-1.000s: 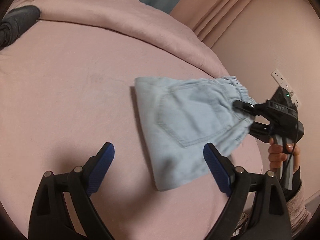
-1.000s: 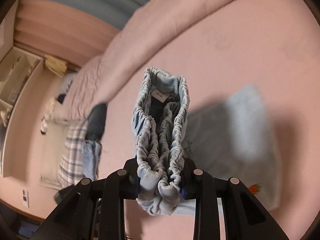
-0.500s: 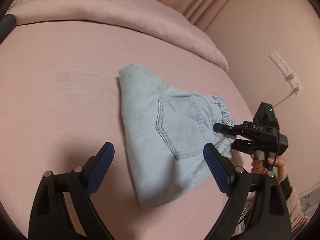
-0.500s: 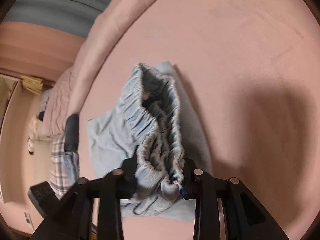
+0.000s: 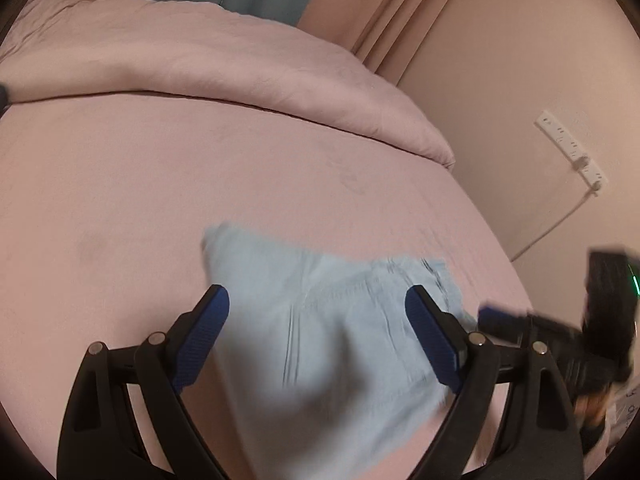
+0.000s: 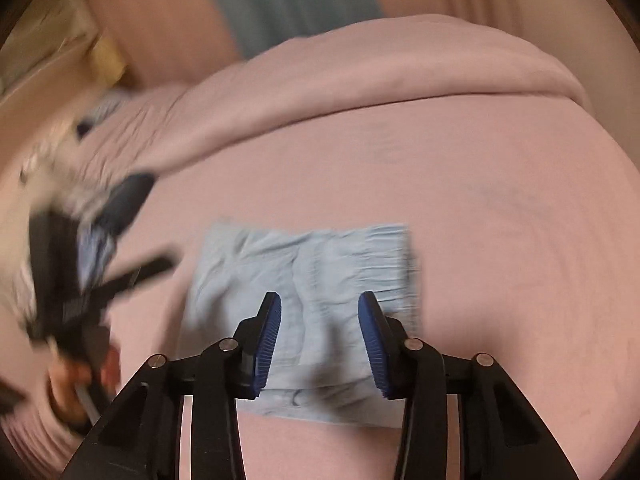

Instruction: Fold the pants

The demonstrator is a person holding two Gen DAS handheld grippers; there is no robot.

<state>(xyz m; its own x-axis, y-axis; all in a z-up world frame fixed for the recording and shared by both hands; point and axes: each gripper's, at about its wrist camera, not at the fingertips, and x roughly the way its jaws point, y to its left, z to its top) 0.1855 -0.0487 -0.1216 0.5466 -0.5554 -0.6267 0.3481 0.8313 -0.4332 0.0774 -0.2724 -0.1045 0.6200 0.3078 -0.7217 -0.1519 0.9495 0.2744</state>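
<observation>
**Folded pants flat on the bed**

Lay as one compact rectangle of pale blue denim, the pants (image 6: 308, 312), soft and creased, with a gathered elastic waistband at one end. Rested flat on the smooth pink bed (image 6: 500, 240), near its front edge. One rumpled pink duvet (image 5: 208, 68) heaped behind. Two tongs: left tongs (image 5: 316, 344) spread wide and empty; right tongs (image 6: 319, 344) parted, gripping nothing, above the cloth.
</observation>
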